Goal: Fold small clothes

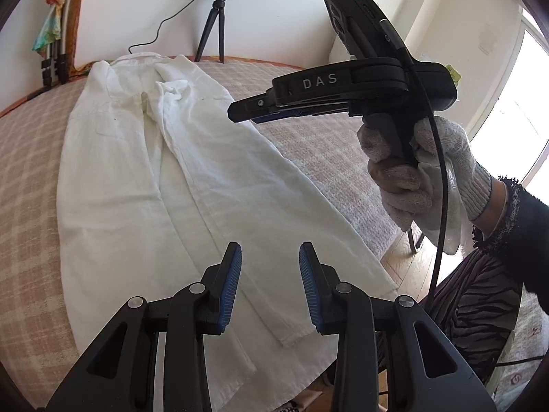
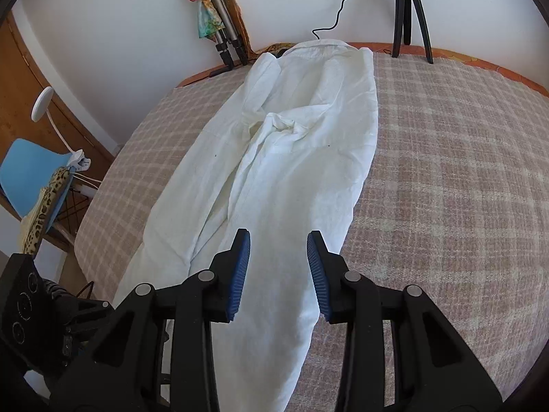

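A white shirt (image 1: 144, 178) lies lengthwise on the checked bed cover, its sides folded inward and its collar (image 2: 319, 46) at the far end by the wall. My left gripper (image 1: 270, 252) hovers open above the shirt's near hem, with nothing between its blue pads. In the left wrist view my right gripper (image 1: 240, 111) hangs in the air above the shirt's right edge, held by a white-gloved hand (image 1: 422, 171). Seen from its own camera, my right gripper (image 2: 278, 240) is open and empty over the lower part of the shirt (image 2: 291, 171).
The checked cover (image 2: 446, 189) spreads wide to the right of the shirt. A black tripod (image 1: 214, 24) and a cable stand at the wall behind the collar. Folded tripod legs with a colourful cloth (image 2: 212, 17) lean at the back. A blue chair (image 2: 31, 178) stands beside the bed.
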A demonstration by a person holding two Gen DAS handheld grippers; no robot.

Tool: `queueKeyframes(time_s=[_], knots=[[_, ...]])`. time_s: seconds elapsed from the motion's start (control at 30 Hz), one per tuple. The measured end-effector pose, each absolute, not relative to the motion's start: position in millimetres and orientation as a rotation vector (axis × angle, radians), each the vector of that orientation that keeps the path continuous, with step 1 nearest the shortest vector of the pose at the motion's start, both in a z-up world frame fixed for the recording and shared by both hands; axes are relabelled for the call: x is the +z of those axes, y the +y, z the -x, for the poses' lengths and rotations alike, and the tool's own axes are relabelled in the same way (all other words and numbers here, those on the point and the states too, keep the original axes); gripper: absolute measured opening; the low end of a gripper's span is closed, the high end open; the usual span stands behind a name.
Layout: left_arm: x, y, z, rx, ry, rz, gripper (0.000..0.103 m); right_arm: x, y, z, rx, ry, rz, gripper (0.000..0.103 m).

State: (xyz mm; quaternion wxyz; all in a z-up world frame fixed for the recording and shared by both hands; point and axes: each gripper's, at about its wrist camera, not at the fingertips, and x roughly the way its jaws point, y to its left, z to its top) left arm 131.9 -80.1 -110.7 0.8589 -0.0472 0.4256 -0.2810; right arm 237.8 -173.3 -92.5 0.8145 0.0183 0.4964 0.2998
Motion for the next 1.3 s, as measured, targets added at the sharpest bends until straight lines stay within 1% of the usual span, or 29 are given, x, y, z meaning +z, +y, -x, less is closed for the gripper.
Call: queueKeyframes(time_s=[0.1, 0.23, 0.27, 0.4, 0.53, 0.63, 0.7, 0.83, 0.97, 1.1, 1.3], knots=[[-117.7, -84.1, -134.5, -0.597, 0.913, 0.093, 0.033, -110.9, -165.9, -251.6, 0.565, 1.076, 0.049, 0.037], [-126.7, -85.1, -132.9, -0.612, 0.939, 0.083, 0.033, -131.1, -186.7, -264.3, 0.462, 1.145, 0.047, 0.035], [-126.5, -83.4, -131.7, -0.616, 0.940, 0.089, 0.033, -131.7, -192.2, -262.3, 0.465, 1.134, 0.043, 0.034], [-115.9, -67.7, -128.1, -0.597, 0.911, 0.119, 0.033, -116.6, -205.0, -251.2, 0.465, 1.113, 0.031, 0.034], [-102.3, -36.5, -117.3, -0.527, 0.865, 0.140, 0.033, -96.6, -225.2, -228.2, 0.503, 1.104, -0.052, 0.034], [-98.5, -2.6, -109.7, -0.441, 0.854, 0.166, 0.033, -88.7, -234.5, -201.8, 0.538, 1.109, -0.062, 0.034], [-101.2, 20.7, -105.7, -0.393, 0.869, 0.194, 0.033, -92.3, -243.0, -186.1, 0.563, 1.141, -0.110, 0.037], [-120.2, 53.0, -104.1, -0.344, 0.947, 0.281, 0.033, -108.8, -254.6, -160.9, 0.620, 1.214, -0.186, 0.037], [-131.6, 51.4, -96.9, -0.355, 0.982, 0.293, 0.033, -128.1, -262.1, -142.9, 0.640, 1.280, -0.231, 0.037], [-131.5, 34.4, -85.9, -0.365, 0.980, 0.226, 0.033, -127.6, -261.0, -132.1, 0.674, 1.277, -0.226, 0.037], [-131.1, 37.7, -74.6, -0.409, 1.027, 0.299, 0.033, -134.5, -258.0, -119.2, 0.773, 1.328, -0.297, 0.037]])
